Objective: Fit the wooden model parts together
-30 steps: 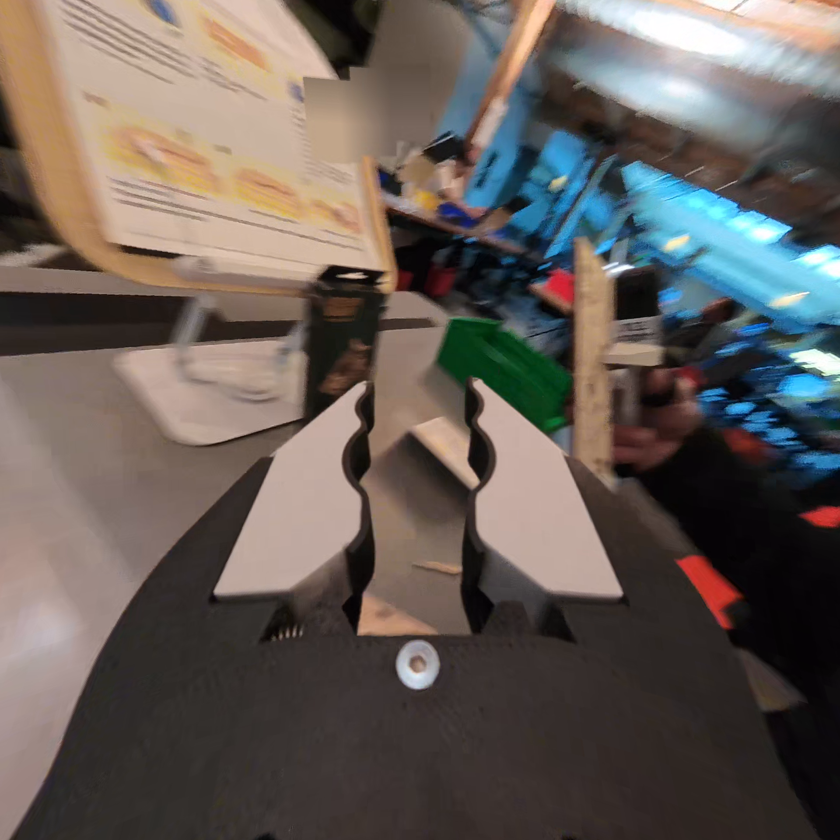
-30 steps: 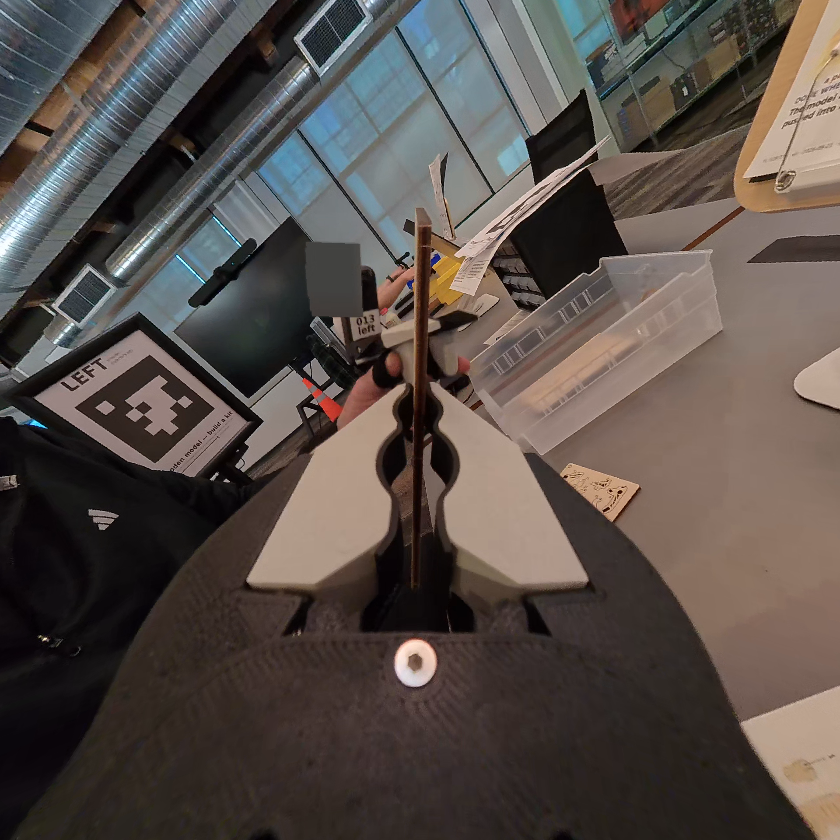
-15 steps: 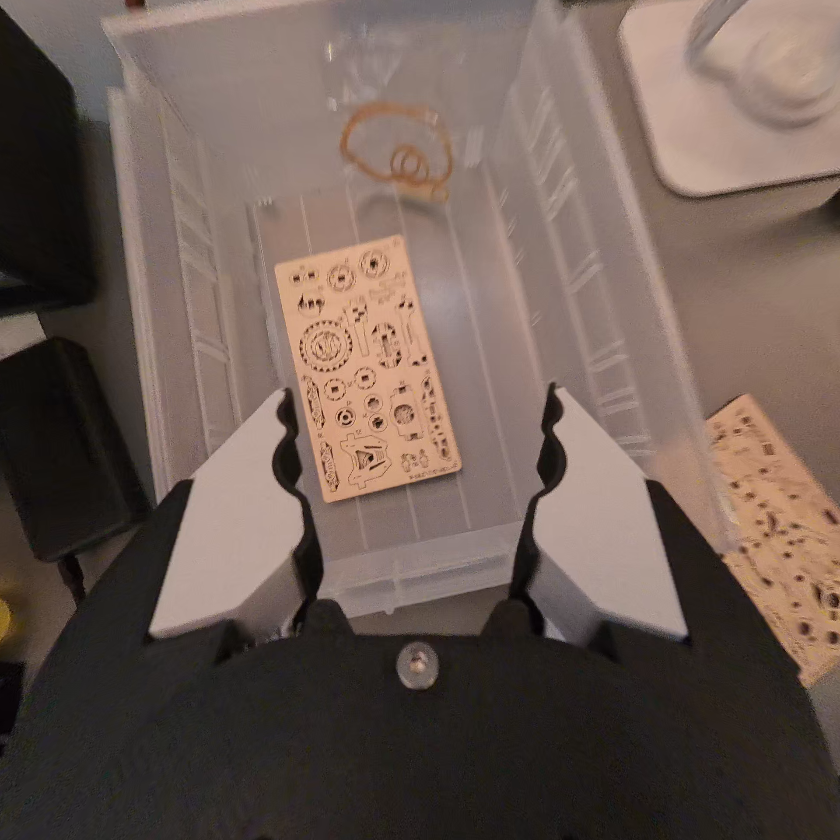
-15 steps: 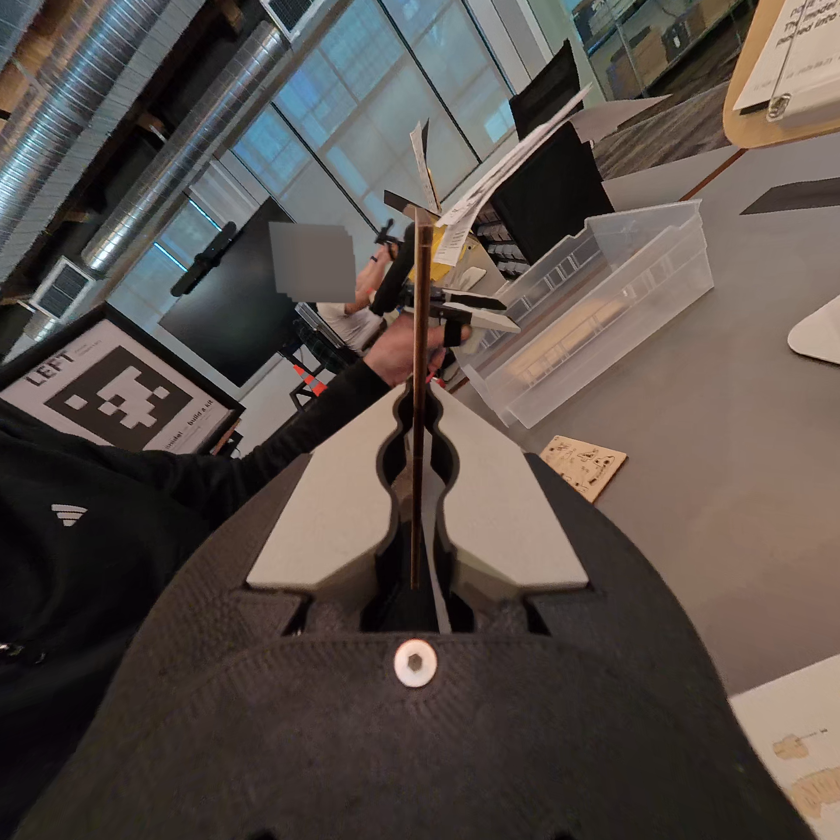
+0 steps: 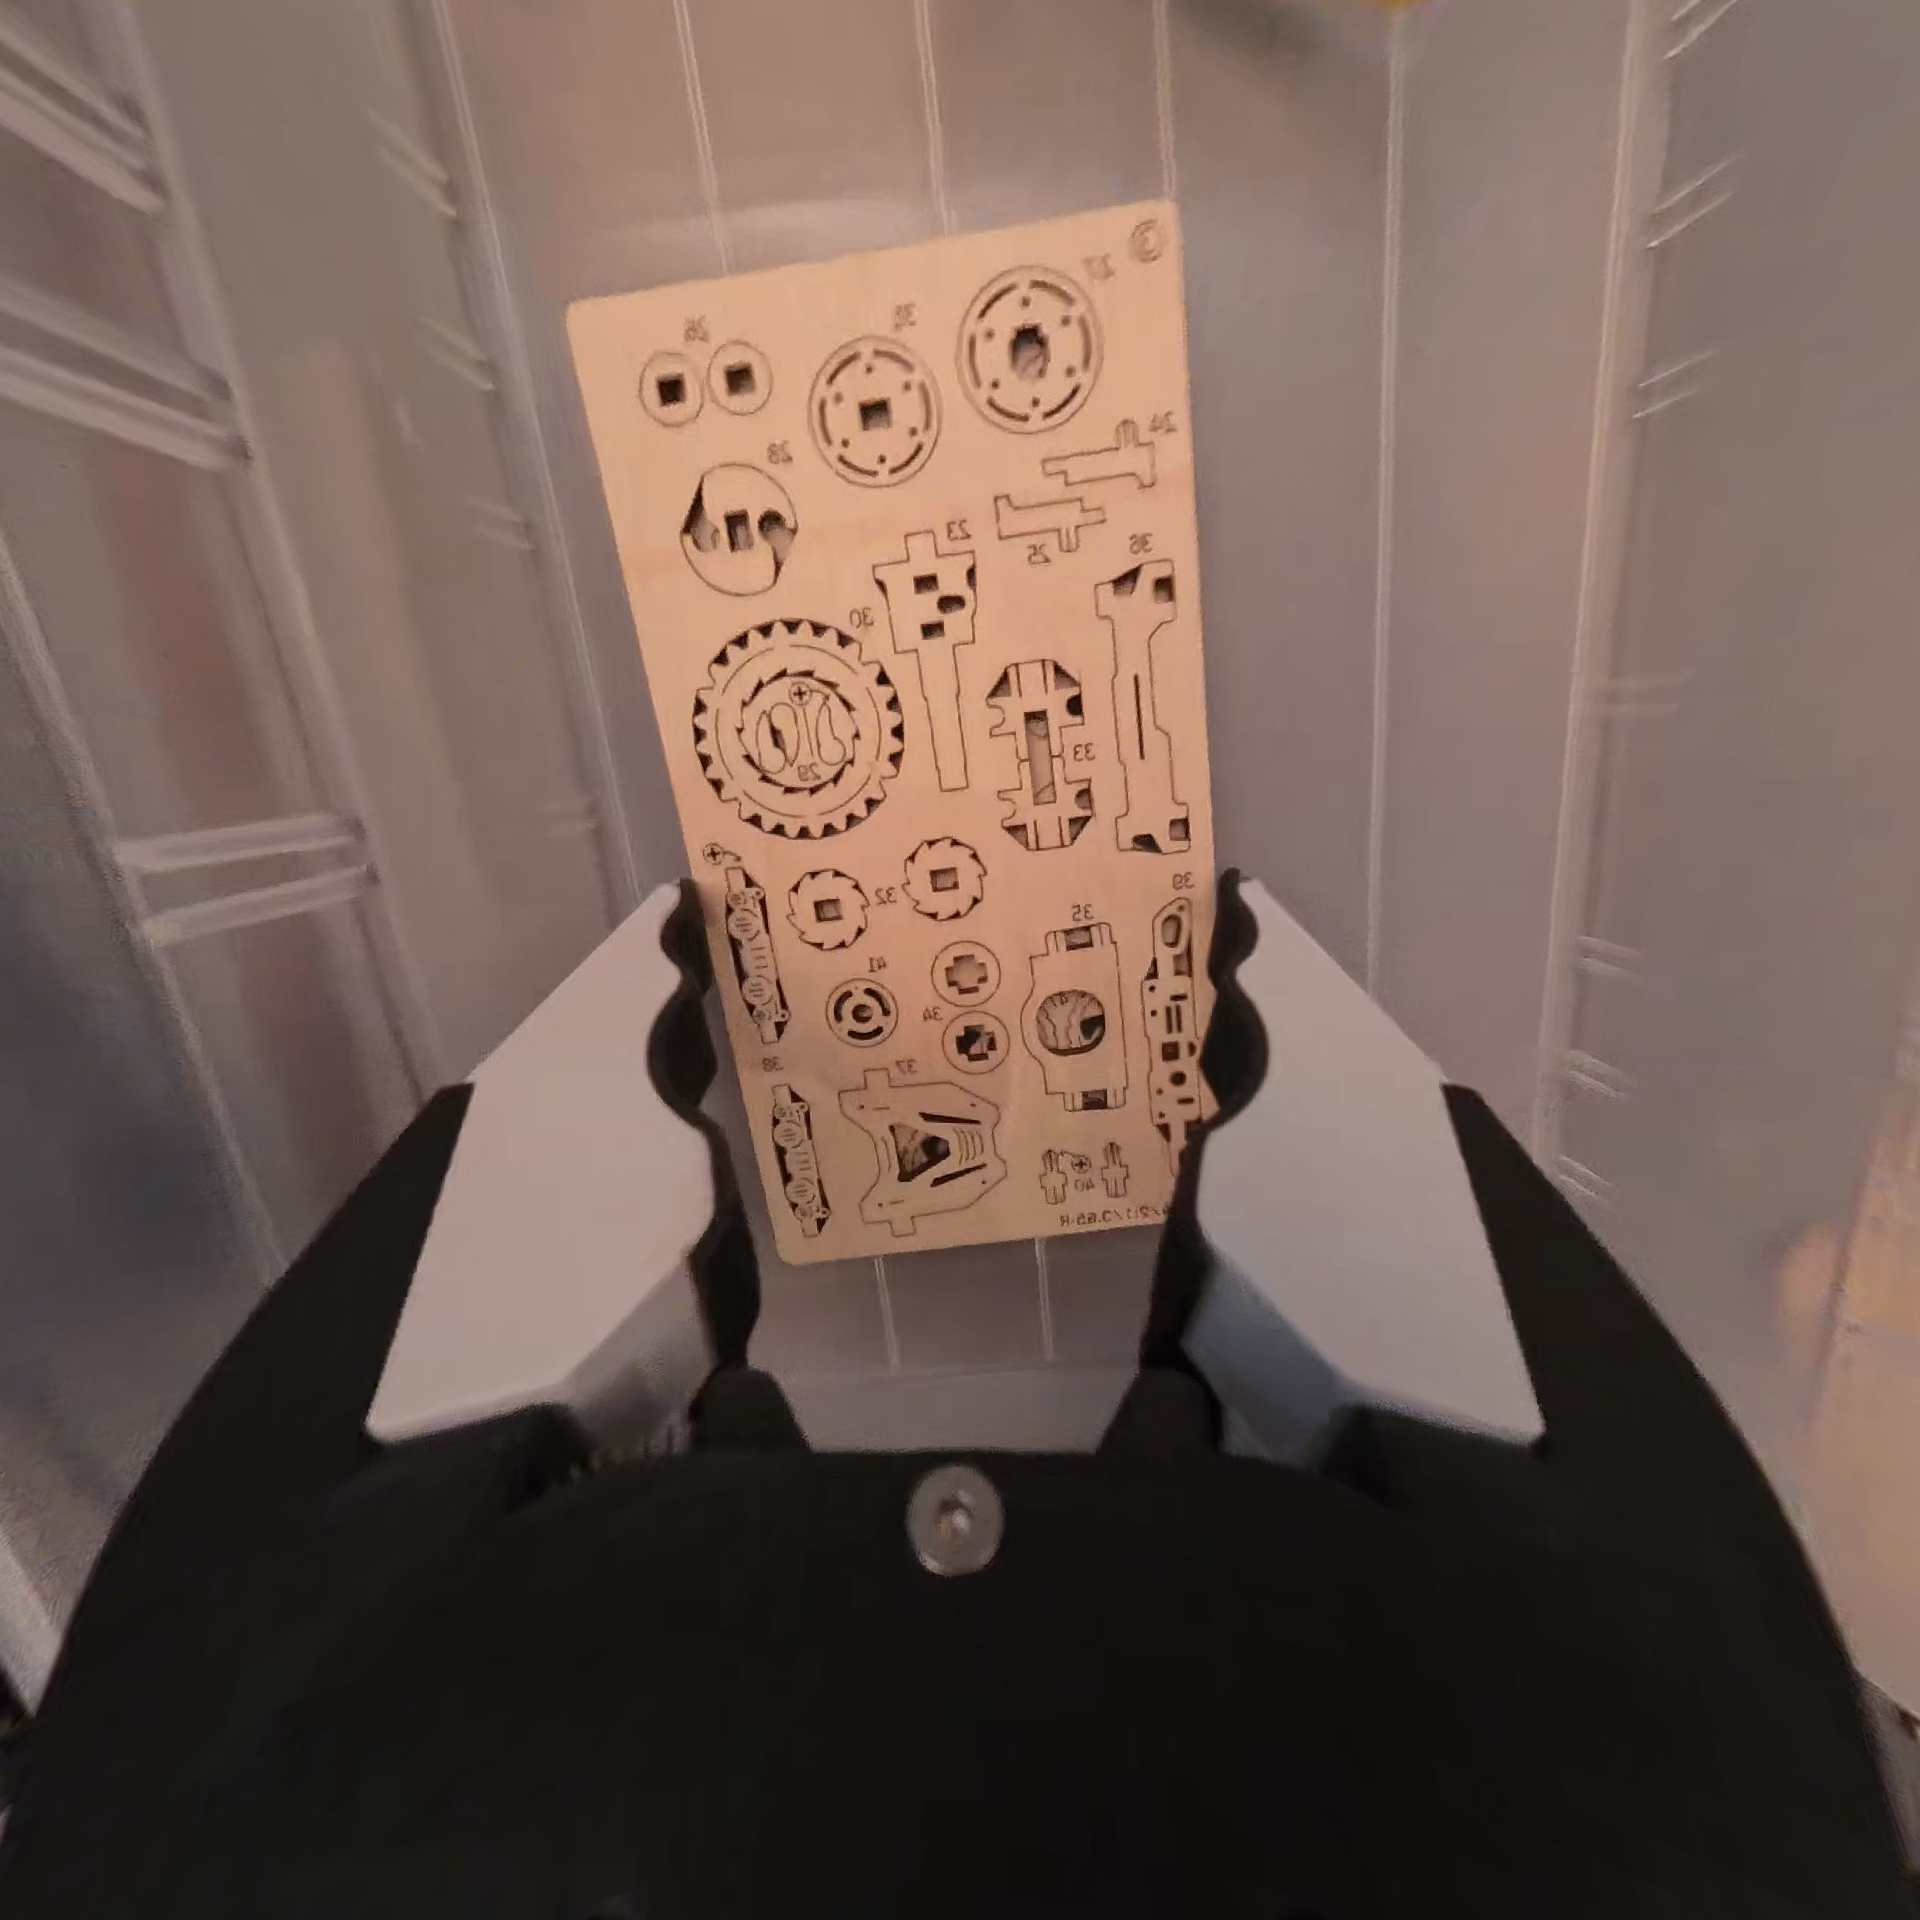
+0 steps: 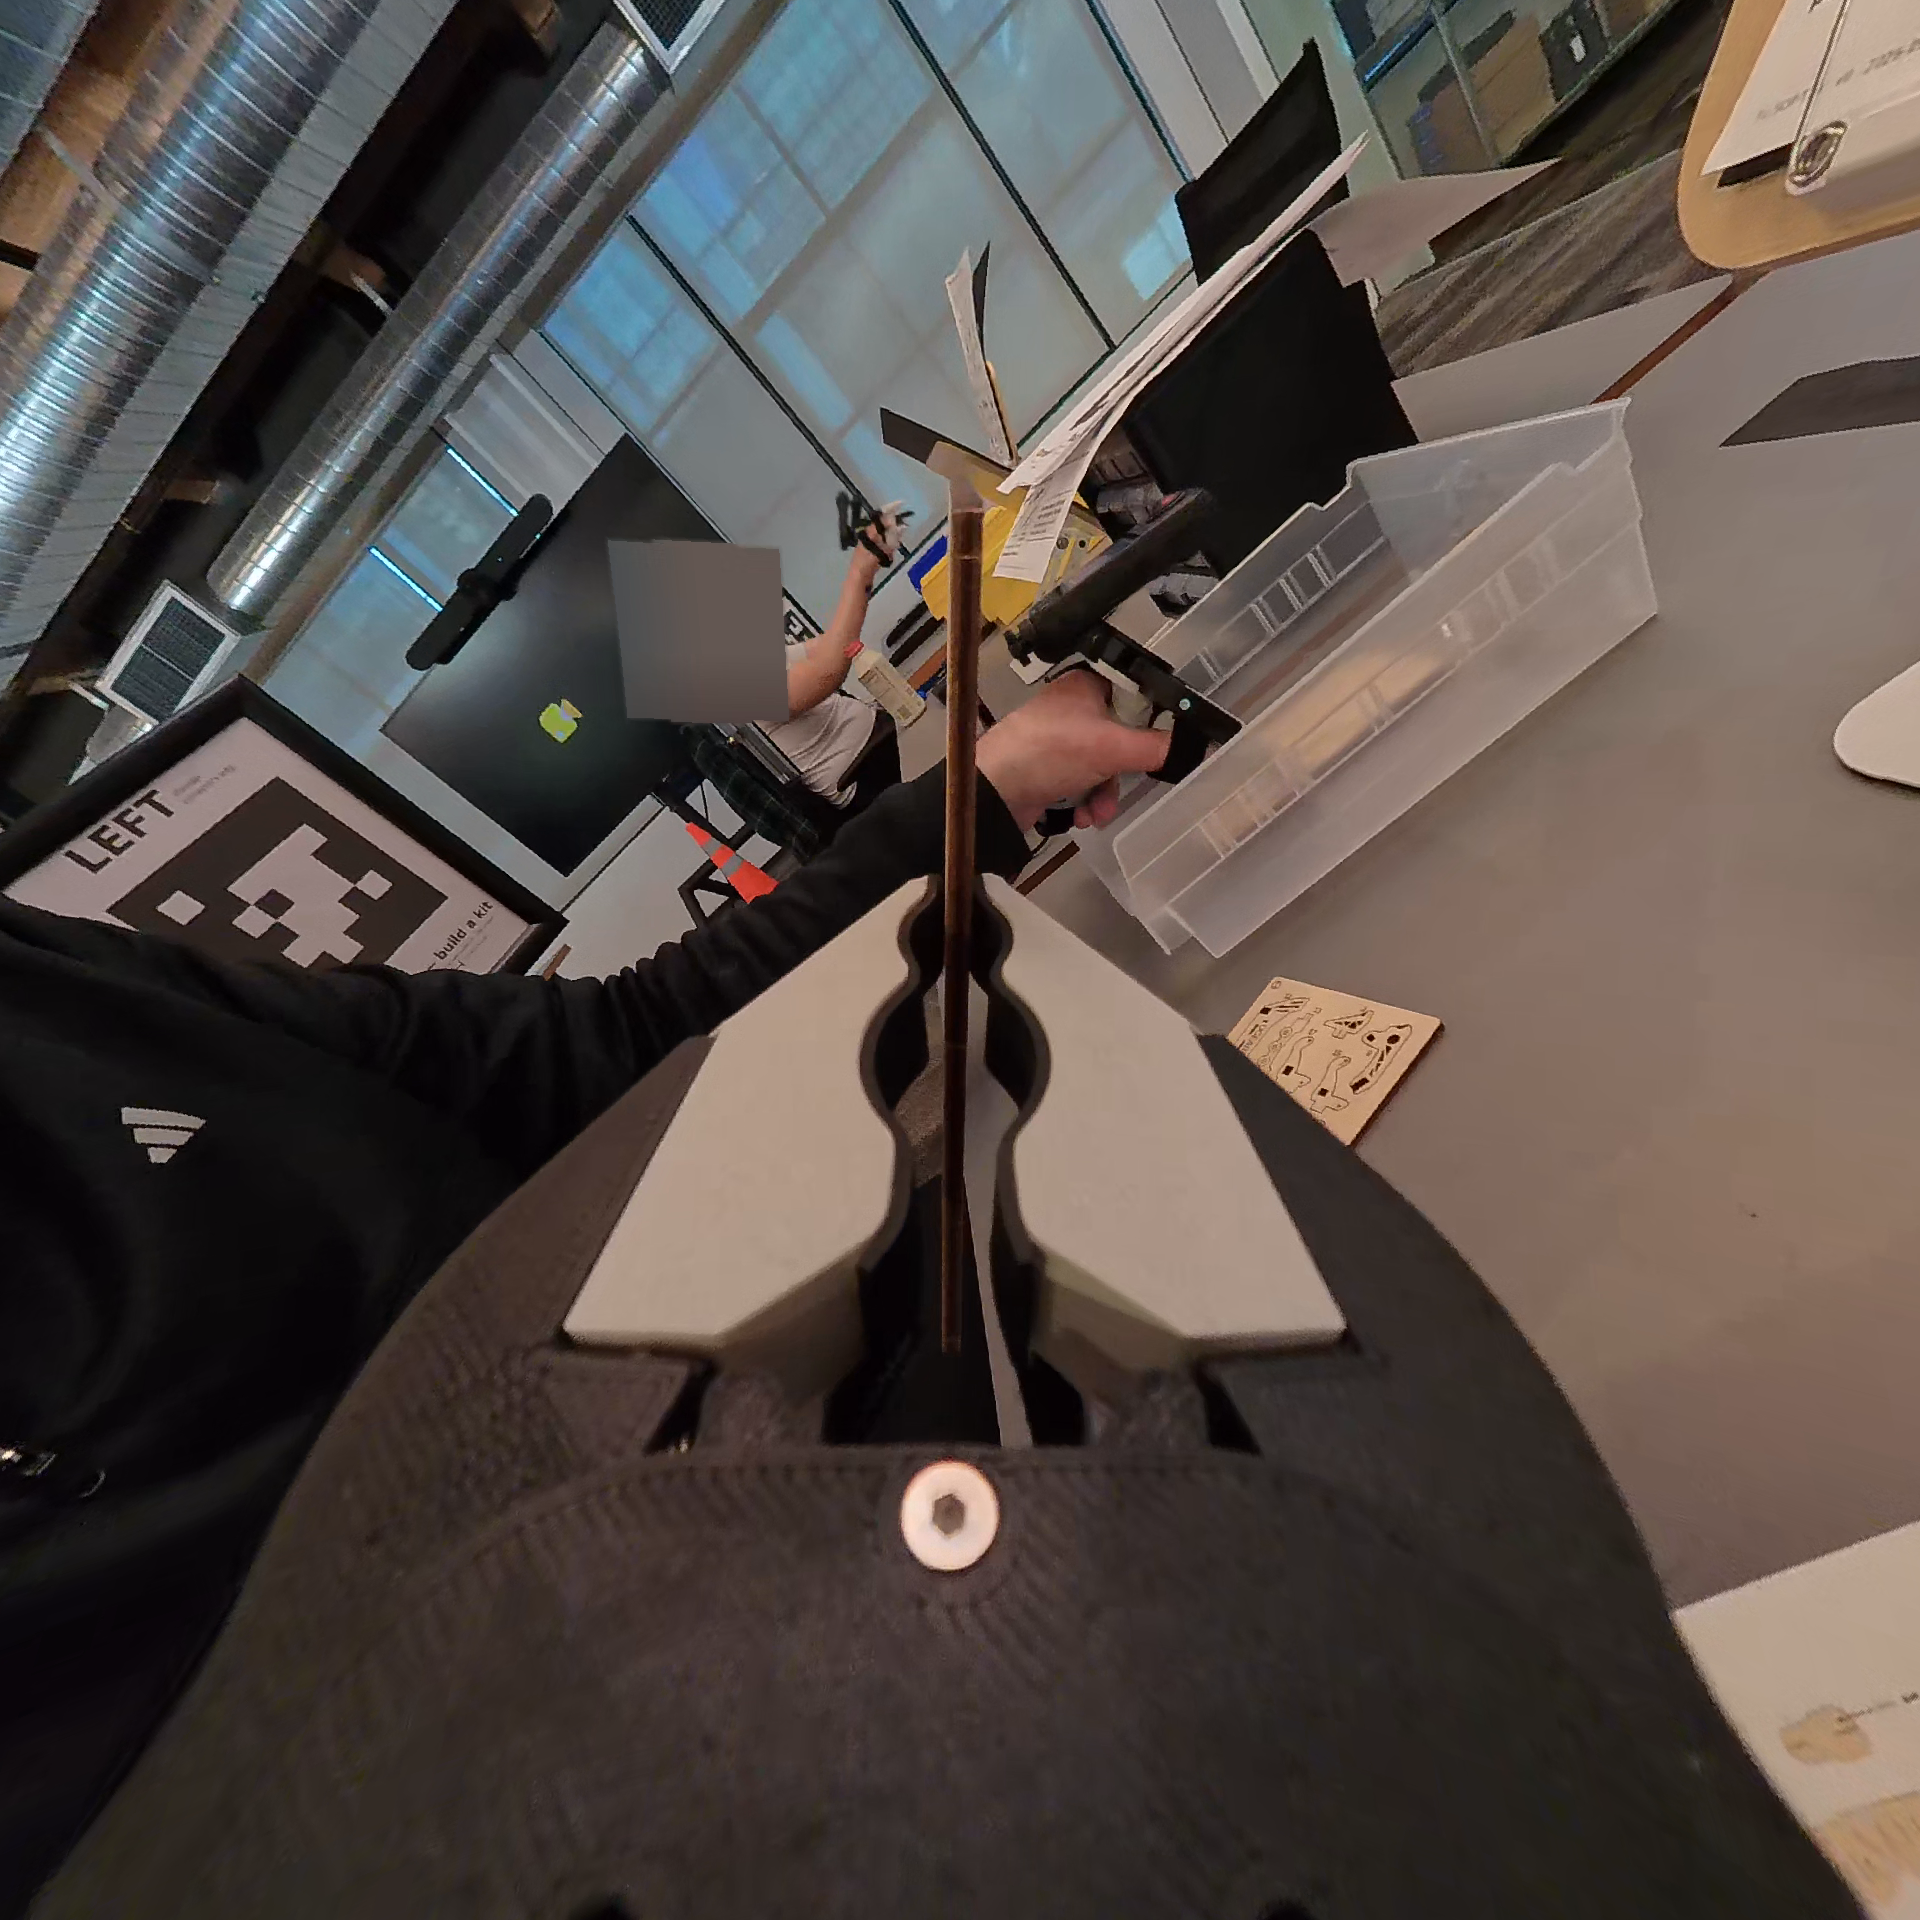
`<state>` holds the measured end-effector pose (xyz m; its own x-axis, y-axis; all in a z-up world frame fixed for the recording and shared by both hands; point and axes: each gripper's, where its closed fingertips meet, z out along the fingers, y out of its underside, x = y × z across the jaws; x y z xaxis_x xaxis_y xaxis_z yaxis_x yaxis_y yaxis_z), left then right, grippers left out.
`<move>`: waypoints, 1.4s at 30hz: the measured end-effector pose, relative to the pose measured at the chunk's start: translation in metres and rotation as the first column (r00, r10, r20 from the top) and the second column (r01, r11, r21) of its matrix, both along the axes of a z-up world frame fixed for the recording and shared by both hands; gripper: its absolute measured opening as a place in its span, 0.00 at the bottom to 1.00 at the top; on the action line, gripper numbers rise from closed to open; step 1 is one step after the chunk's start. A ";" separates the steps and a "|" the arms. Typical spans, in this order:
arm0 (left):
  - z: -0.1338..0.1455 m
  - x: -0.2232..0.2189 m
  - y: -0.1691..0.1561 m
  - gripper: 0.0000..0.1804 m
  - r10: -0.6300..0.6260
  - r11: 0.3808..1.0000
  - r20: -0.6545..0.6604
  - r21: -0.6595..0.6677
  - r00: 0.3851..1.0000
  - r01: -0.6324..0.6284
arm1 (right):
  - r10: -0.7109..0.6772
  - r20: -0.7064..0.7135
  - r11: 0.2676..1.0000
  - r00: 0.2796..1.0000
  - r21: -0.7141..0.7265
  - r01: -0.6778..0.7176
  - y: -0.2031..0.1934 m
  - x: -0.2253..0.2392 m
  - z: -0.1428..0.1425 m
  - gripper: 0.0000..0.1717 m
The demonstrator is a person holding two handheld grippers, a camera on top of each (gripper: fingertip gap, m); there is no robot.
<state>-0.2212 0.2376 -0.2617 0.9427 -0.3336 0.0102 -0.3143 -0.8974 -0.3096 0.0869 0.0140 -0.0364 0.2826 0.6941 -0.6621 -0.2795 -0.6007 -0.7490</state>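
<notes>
step: left claw (image 5: 956, 1049) reaching into the clear bin (image 5: 1714, 727) for the sheet (image 5: 894, 727) lying flat on its floor
left claw: jaws apart, straddling the sheet's near end; pads beside its long edges, no squeeze visible, so not gripped
right claw (image 6: 961, 914): clamped on a second sheet (image 6: 961, 727), held edge-on and upright above the surface (image 6: 1610, 1195); pads pressed on both faces
how to do it well (my read): sheet is flat on the bin floor, so an edge pinch across its width looks weak. Better to tip one fingertip under the near short edge, lift it a bit, then close on the faces. Stay centred between the bin walls. Keep the right claw steady so its sheet doesn't slip.
risk: thin laser-cut ply, several parts already popped out; hard squeeze may crack it or shed parts
counts: sheets 3 (one in bin, one in right claw, one loose sheet (image 6: 1335, 1055) on surface near the bin); bins 1; claws 2
other: framed sign (image 6: 270, 883) at left, far from the work
</notes>
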 end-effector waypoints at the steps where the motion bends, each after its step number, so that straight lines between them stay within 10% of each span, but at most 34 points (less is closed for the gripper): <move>1: 0.000 0.000 -0.001 0.53 -0.013 1.000 -0.008 0.004 1.000 0.013 | 0.000 -0.002 1.000 1.000 -0.001 0.000 0.000 0.000 0.000 0.01; 19: 0.106 0.021 -0.019 0.53 -0.236 0.893 0.142 0.421 0.961 0.157 | 0.012 0.118 1.000 0.993 -0.016 -0.011 -0.001 -0.035 -0.014 0.01; 22: 0.158 0.049 -0.043 0.52 -0.371 0.859 0.482 0.502 0.794 0.096 | 0.040 0.143 0.999 0.989 -0.023 -0.037 -0.001 -0.055 -0.017 0.01; 25: 0.209 0.055 -0.073 0.52 -0.488 0.842 0.724 0.538 0.487 0.043 | 0.049 0.162 0.999 0.986 -0.027 -0.045 0.002 -0.074 -0.020 0.01; 31: 0.290 0.011 -0.137 0.52 -0.614 0.789 0.775 0.606 -0.148 -0.100 | 0.048 0.151 0.999 0.987 -0.024 -0.045 0.028 -0.122 -0.010 0.01; 35: 0.306 -0.016 -0.169 0.52 -0.658 0.743 0.673 0.654 -0.338 -0.146 | 0.042 0.176 0.999 0.984 0.007 -0.043 0.056 -0.163 0.001 0.01; 42: 0.316 -0.028 -0.195 0.52 -0.666 0.692 0.576 0.714 -0.474 -0.106 | -0.034 0.287 0.999 0.957 0.036 0.024 0.129 -0.230 -0.005 0.01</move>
